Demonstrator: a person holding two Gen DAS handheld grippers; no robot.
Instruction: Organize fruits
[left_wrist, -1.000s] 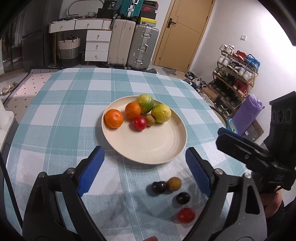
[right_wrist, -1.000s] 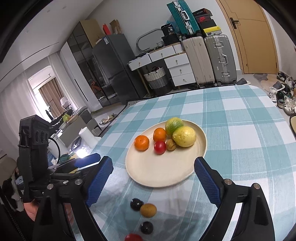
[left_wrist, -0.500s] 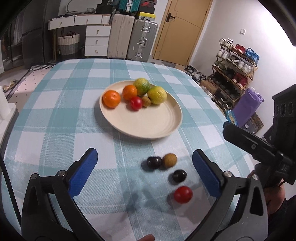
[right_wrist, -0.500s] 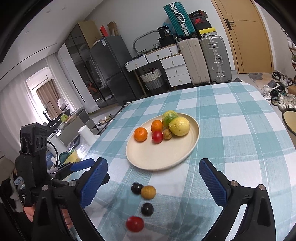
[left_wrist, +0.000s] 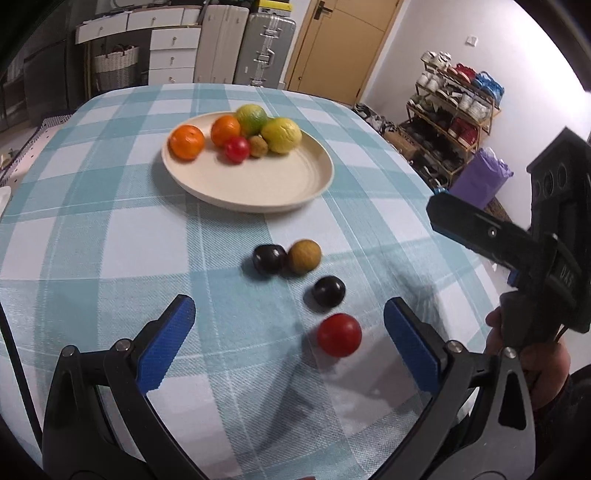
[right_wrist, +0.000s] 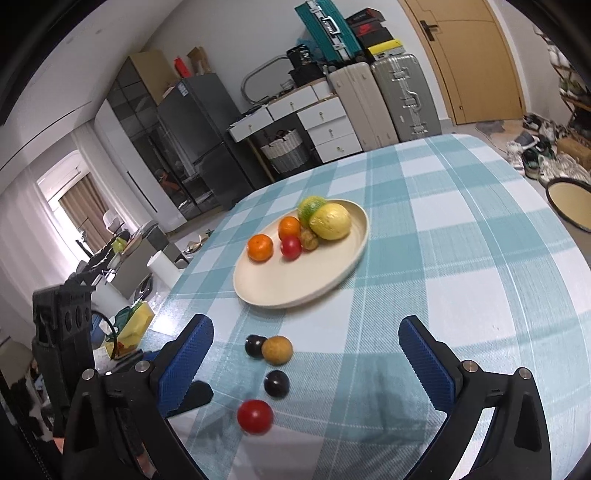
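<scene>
Left tool: spread wide, nothing held. Four loose fruits are seen on the checked bench: dark plum touching a brown fruit, second plum, red tomato nearest. Plate beyond is already loaded. Right tool: also wide, empty. Judged step: approach; a descent and closure on one loose fruit is called for. No legible writing is made out.

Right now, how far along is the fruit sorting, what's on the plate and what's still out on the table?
Done: six fruits sit on the plate. In hand: nothing; the left tool and the right tool are both open and empty above the cloth. Left: four loose fruits on the tablecloth, the red fruit, the lone dark fruit, and the other dark fruit beside the brown fruit.
</scene>
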